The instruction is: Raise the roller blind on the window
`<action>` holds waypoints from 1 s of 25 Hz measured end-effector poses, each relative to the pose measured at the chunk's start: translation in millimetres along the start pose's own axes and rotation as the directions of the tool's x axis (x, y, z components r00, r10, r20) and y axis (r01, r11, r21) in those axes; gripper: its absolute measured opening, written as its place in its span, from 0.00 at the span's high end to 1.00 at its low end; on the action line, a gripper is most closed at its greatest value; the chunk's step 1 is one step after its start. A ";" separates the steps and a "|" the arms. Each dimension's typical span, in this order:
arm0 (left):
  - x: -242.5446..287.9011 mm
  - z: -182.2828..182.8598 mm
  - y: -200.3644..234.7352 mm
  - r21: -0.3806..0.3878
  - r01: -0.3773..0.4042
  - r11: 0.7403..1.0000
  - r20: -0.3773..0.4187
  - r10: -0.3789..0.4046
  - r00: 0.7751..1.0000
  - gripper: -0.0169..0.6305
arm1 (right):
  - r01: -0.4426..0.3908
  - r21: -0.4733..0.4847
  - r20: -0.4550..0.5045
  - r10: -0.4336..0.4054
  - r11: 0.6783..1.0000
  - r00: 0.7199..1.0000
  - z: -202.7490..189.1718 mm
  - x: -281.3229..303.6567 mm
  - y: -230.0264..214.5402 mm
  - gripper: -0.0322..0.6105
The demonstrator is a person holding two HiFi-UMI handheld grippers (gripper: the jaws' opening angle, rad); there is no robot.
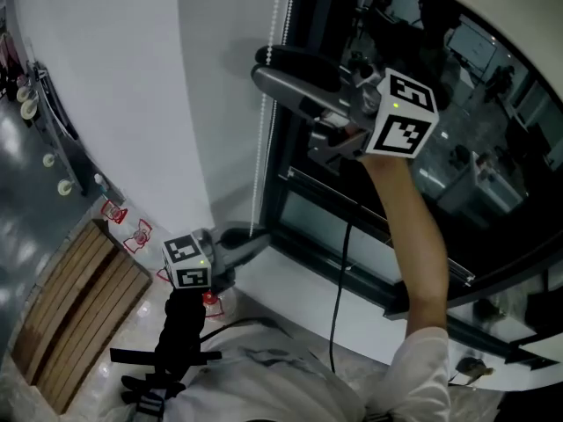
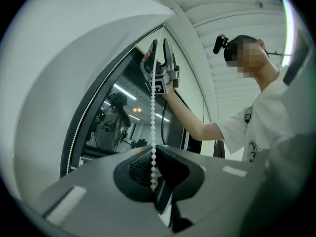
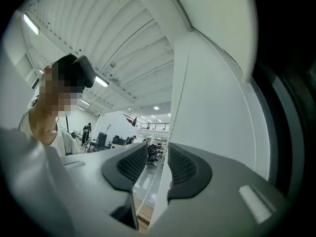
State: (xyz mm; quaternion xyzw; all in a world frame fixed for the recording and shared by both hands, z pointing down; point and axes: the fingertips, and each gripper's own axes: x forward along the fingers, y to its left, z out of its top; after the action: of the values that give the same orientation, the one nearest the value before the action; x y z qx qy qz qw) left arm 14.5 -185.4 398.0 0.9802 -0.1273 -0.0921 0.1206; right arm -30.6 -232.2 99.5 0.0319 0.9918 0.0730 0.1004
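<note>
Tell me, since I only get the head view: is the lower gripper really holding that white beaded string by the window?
Observer: Yes. The left gripper view shows the left gripper with its jaws closed on the bead chain.
Operator: And the upper one, is it gripping too?
Observer: No. In its own view, the right gripper has its jaws apart and its pads press on nothing.
Operator: Is the chain anywhere near it?
Observer: Seen from the left gripper view, the chain runs straight up to the right gripper. It passes at its jaws, but I cannot tell whether it goes between them or in front.
</note>
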 end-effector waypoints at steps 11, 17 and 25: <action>-1.9 -2.0 1.6 -0.006 -0.009 1.000 -0.003 0.009 1.000 0.98 | -0.008 -0.137 0.036 0.014 0.990 0.999 74.0 12.7 -4.6 0.78; -2.4 -2.3 2.5 -0.009 -0.013 1.000 -0.004 0.013 1.000 0.98 | 0.000 -0.139 0.047 0.007 0.990 0.999 76.5 12.9 -0.5 0.93; -1.7 -7.9 0.9 -0.026 -0.009 1.000 -0.009 0.009 1.000 0.98 | -0.004 0.009 0.046 0.004 1.000 0.999 66.0 7.3 -3.6 0.94</action>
State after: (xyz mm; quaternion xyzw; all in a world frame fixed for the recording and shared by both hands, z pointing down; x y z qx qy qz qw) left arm 14.4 -184.1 406.0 0.9784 -0.1298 -0.0887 0.1344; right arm -24.5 -226.1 33.6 0.0360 0.9894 0.0679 0.1228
